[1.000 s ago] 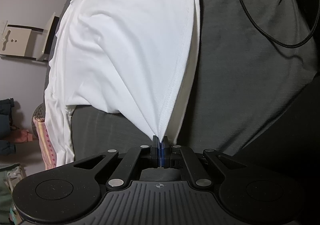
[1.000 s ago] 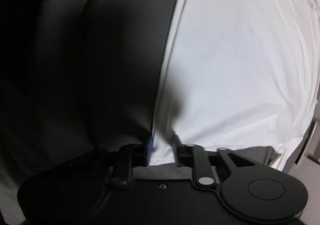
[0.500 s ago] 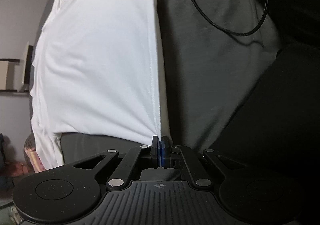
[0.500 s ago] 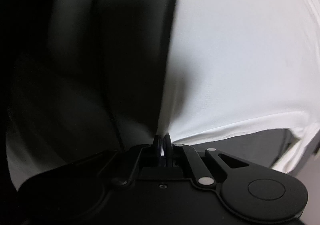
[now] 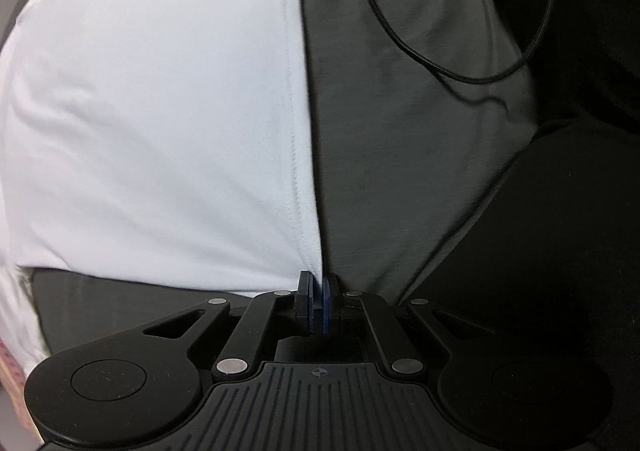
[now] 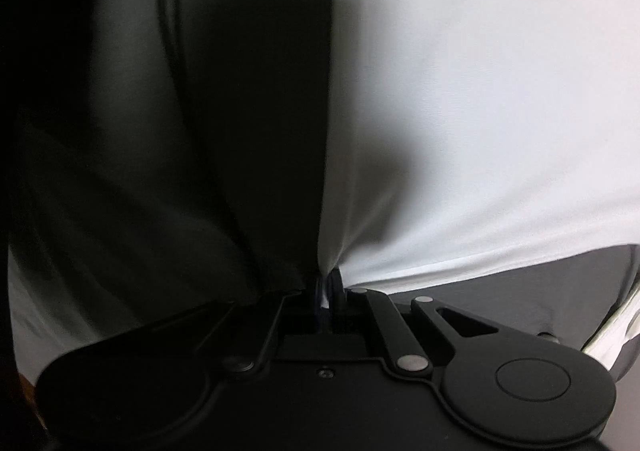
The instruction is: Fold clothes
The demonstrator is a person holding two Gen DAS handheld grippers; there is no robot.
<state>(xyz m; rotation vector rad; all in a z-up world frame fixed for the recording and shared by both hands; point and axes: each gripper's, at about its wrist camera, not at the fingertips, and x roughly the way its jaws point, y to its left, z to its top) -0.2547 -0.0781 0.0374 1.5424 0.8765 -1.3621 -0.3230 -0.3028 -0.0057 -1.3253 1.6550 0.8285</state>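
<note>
White shirt (image 5: pixel 152 123) | hem runs away from camera | both tongs (image 5: pixel 318 301) (image 6: pixel 329 291) pinching corners

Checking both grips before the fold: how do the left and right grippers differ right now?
The left gripper pinches the white garment at its stitched hem corner, blue pads visible; the right gripper holds a bunched, puckered edge, pads in shadow. A black cable shows only beyond the left. Both are shut on the garment.

White garment (image 5: pixel 152 123) — taut, corner-pinched
</note>
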